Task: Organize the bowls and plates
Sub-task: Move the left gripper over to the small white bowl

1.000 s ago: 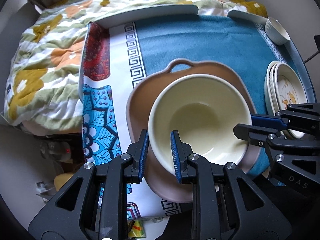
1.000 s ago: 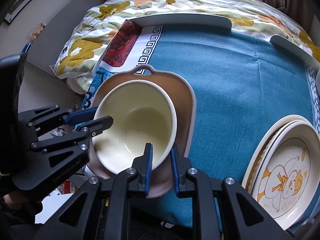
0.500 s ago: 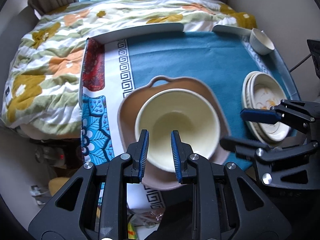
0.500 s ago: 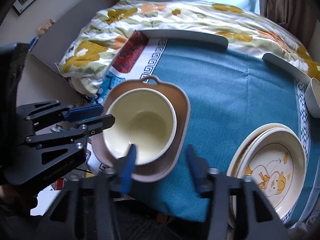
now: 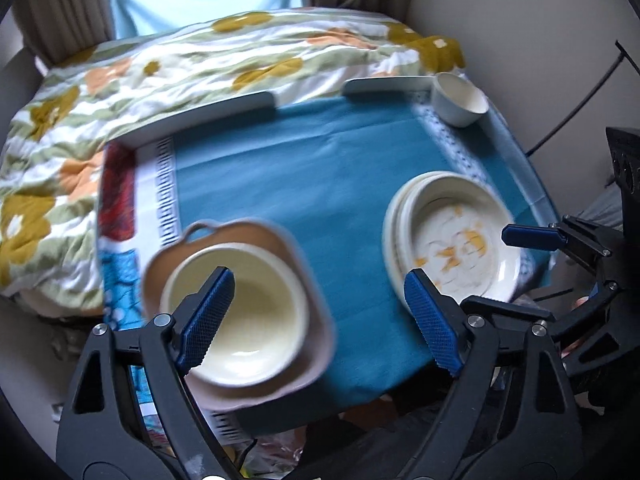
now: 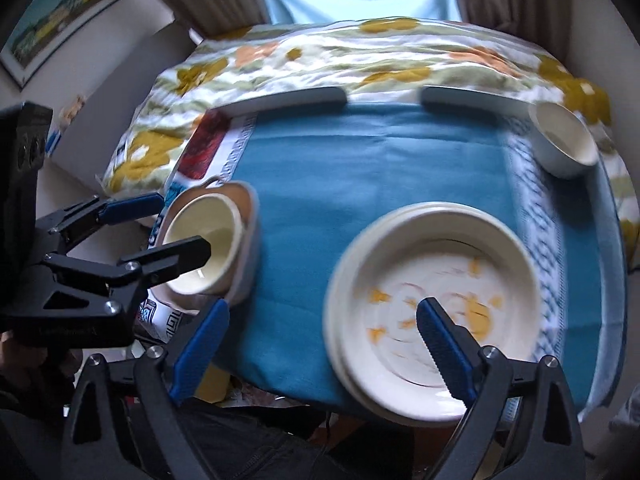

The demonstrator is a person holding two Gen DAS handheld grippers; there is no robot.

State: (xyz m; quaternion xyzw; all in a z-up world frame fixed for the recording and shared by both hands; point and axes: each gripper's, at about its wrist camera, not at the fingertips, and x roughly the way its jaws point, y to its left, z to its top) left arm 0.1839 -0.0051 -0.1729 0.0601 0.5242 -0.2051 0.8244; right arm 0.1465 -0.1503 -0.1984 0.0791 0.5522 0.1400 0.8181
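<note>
Now both claws are seen angled steeply down over the worktop (image 5: 320, 168), their jaws having just been opening, spread wide with nothing gripped. The left claw (image 5: 320, 314) is held above the cream bowl (image 5: 248, 320), which is nested in the brown handled dish (image 5: 316, 336) at the worktop's near left edge. The right claw (image 6: 320, 352) is held over the stacked plates (image 6: 432, 304), the top one printed in yellow. A small white bowl (image 6: 564, 144) is set at the far right corner. The plate's print is blurred beyond reading.
</note>
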